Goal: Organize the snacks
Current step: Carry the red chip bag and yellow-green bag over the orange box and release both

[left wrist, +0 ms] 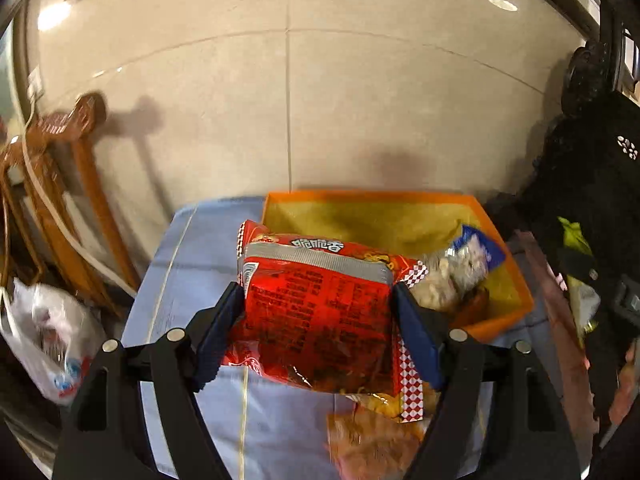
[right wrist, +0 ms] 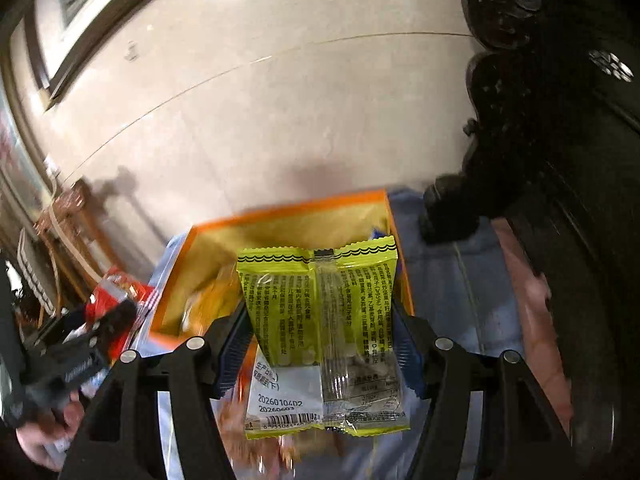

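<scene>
Left tool point(left wrist: 318, 308) has its two fingers spread about as wide as a packet and pressed against both sides of a red noodle packet point(left wrist: 316, 312), blue pads point(left wrist: 218, 332) biting into the wrapper's edges. The packet hangs lifted between them, printed back toward the camera, grey seam band across the top. Just ahead of this tool and a little to its right sits the orange tray point(left wrist: 516, 276), yellow inside, on the blue-covered tabletop point(left wrist: 180, 248). A blue-topped clear snack bag point(left wrist: 460, 268) lies in the tray's near right corner, just past the right finger. Below the packet, close under the tool, an orange-brown snack pack point(left wrist: 368, 436) lies blurred on the cloth.

Over to the right tool point(right wrist: 324, 332): fingers set wide again, clamping a yellow-green snack packet point(right wrist: 320, 320) by its long edges. The packet stands upright in the grip, crimped top toward the tray, clear window and date label at the bottom near the camera. The orange tray point(right wrist: 192, 280) lies directly ahead of and beneath this tool, and the packet's upper half overlaps the tray's near right part. Whether it touches the tray I cannot tell. Far off to this tool's left, the other tool point(right wrist: 104, 332) shows up blurred with the red packet point(right wrist: 116, 284).
</scene>
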The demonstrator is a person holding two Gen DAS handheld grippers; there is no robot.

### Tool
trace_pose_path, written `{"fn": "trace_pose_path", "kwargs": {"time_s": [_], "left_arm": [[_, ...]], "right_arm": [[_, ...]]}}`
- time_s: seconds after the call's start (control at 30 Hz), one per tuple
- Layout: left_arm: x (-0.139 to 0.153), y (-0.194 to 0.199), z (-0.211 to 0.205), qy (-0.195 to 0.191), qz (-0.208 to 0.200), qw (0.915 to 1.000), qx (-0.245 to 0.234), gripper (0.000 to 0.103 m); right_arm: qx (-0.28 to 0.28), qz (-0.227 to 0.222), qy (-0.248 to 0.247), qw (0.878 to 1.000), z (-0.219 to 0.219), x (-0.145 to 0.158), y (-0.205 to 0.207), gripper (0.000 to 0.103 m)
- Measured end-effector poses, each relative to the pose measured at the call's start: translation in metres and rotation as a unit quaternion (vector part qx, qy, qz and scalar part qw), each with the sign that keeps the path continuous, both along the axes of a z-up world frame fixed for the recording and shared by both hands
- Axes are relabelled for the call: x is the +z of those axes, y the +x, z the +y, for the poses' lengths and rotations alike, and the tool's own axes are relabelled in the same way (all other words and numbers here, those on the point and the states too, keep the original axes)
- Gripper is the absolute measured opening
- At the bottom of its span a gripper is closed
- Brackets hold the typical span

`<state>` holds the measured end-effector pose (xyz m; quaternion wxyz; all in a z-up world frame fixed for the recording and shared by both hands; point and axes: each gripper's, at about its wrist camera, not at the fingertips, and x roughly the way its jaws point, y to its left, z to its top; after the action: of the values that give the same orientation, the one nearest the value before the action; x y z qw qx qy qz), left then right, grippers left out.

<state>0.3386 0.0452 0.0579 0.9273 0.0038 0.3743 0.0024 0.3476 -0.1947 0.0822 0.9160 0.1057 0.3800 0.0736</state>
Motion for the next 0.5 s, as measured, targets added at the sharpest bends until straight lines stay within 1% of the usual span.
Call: {"fn": "trace_pose_path", "kwargs": {"time_s": [0.13, 0.27, 0.3, 0.33, 0.37, 0.4, 0.43, 0.5], "left_arm": [[0.006, 0.027, -0.005, 0.013, -0.003, 0.9999, 0.002, 0.073], [0.004, 0.043, -0.005, 0.000, -0.005, 0.9999, -0.013, 0.073], [0.004, 0.044, -0.006, -0.007, -0.008, 0.9998, -0.019, 0.074], [0.003, 0.045, -0.006, -0.017, -0.013, 0.9993, -0.030, 0.082], [0.003, 0.043, -0.007, -0.023, -0.021, 0.9987, -0.039, 0.099], [0.004, 0.038, -0.006, -0.023, -0.032, 0.9983, -0.044, 0.099], [0.004, 0.029, -0.006, -0.014, -0.045, 0.9977, -0.049, 0.099], [0.000, 0.014, -0.008, 0.014, -0.046, 0.9965, -0.068, 0.099]], "right_arm": [[-0.002, 0.002, -0.001, 1.000, 0.004, 0.000, 0.034, 0.064], [0.003, 0.008, -0.007, 1.000, 0.010, -0.001, 0.052, 0.065], [0.011, 0.011, -0.014, 1.000, 0.014, -0.003, 0.057, 0.067], [0.017, 0.010, -0.024, 1.000, 0.017, -0.004, 0.057, 0.079], [0.021, 0.007, -0.030, 0.999, 0.018, -0.004, 0.057, 0.097], [0.022, 0.002, -0.035, 0.999, 0.019, -0.005, 0.053, 0.100], [0.026, 0.000, -0.037, 0.999, 0.018, -0.006, 0.048, 0.100], [0.036, 0.011, -0.035, 0.999, 0.014, -0.011, 0.035, 0.100]]}}
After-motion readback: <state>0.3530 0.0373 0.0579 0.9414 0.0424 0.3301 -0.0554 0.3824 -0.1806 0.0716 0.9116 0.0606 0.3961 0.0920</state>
